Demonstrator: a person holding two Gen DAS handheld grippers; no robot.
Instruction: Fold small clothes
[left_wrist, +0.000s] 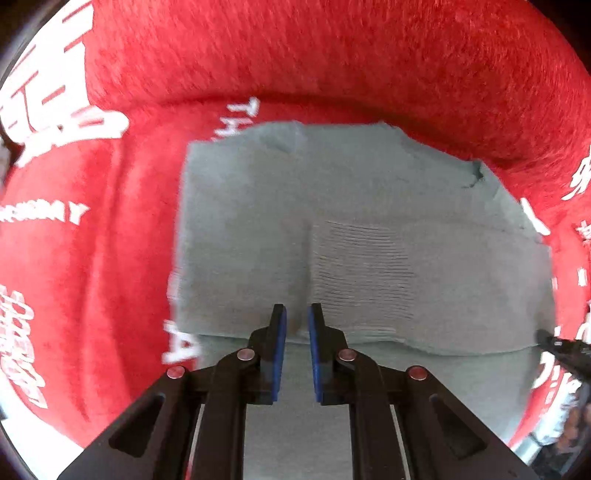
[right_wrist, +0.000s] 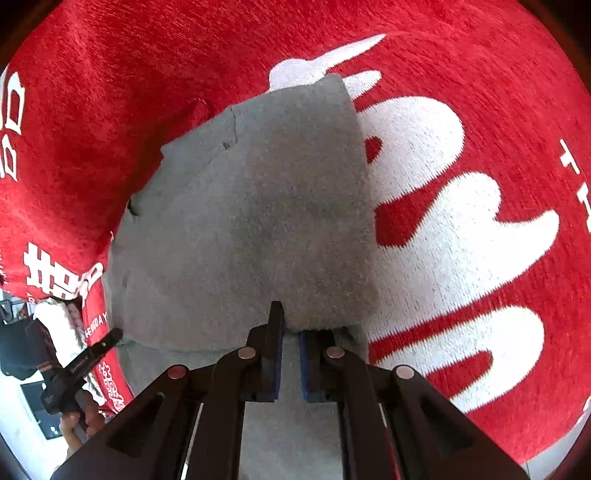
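While pinched: grey garment (right_wrist: 258, 206), both grippers (right_wrist: 290, 325).

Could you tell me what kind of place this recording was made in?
Probably a home or a home-like room, though little shows. A grey garment is being folded on a plush red blanket with white lettering, soft like a bed or sofa cover. Indistinct clutter sits beyond its edge.

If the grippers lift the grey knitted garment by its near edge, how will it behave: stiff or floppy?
Probably floppy: the grey knitted garment already bends over itself along a soft fold. It looks thin, so likely light. The fuzzy red blanket under it may drag on the knit. In the right wrist view, the right gripper pinches a fold that drapes.
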